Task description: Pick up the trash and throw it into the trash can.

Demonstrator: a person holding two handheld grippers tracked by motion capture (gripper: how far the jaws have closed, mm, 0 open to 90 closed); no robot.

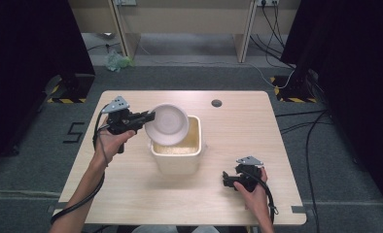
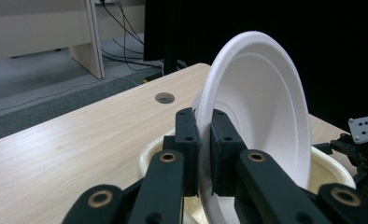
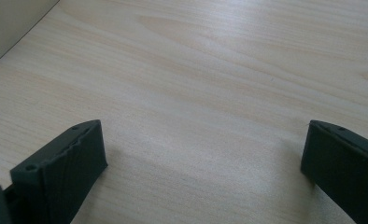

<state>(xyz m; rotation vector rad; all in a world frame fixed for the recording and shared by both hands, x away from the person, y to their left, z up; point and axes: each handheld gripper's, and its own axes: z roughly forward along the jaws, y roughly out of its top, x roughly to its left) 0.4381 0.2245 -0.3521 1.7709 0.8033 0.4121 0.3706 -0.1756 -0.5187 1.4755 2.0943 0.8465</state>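
A white foam bowl (image 1: pixel 167 123) is held tilted on its side above a cream tub (image 1: pixel 177 160) that has pale grains inside. My left gripper (image 1: pixel 149 116) is shut on the bowl's rim; in the left gripper view its jaws pinch the rim of the bowl (image 2: pixel 261 107) over the tub (image 2: pixel 149 154). My right gripper (image 1: pixel 227 180) rests low at the table's front right, to the right of the tub, apart from it. In the right gripper view it (image 3: pixel 203 158) stands open over bare wood, with the tub's wall (image 3: pixel 9 23) at the top left corner.
The light wooden table (image 1: pixel 238 131) has a round cable hole (image 1: pixel 217 103) near its far edge. Beyond it are grey floor, desk legs and cables. Black stands with striped bases stand at both far sides.
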